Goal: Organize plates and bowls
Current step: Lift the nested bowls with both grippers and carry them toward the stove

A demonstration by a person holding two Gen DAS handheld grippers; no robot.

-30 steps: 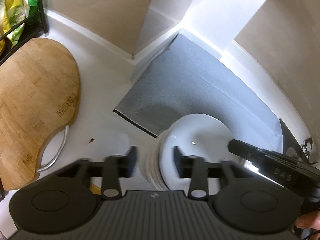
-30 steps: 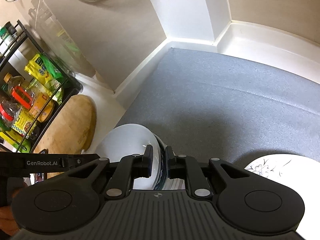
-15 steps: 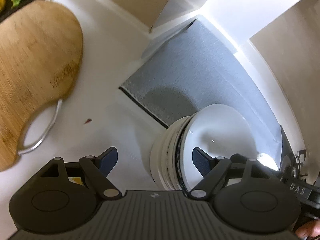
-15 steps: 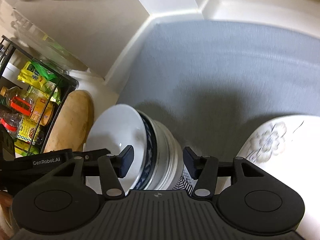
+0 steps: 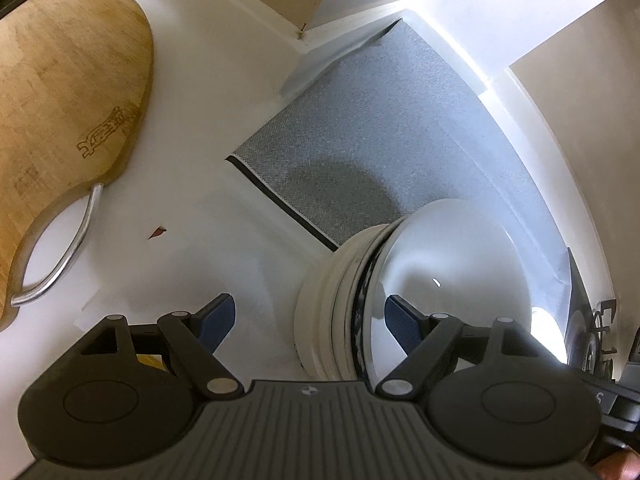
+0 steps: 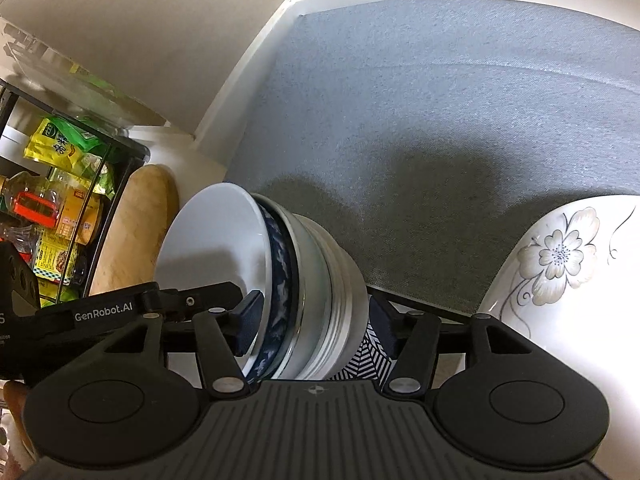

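Fingers (image 6: 386, 326) of both grippers stand parted, opening, astride bowl stack (image 6: 312, 280) rims.

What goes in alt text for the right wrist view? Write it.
A stack of bowls sits between the open claw, whose jaws are opening, at the edge of a grey mat. A flowered plate lies right, a shelf of groceries left.

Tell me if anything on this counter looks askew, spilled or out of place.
The grey mat is rumpled at its far corner, riding up the wall. A small red scrap lies loose on the white counter, between the wooden cutting board and the stack of bowls. The stack itself looks neatly nested.
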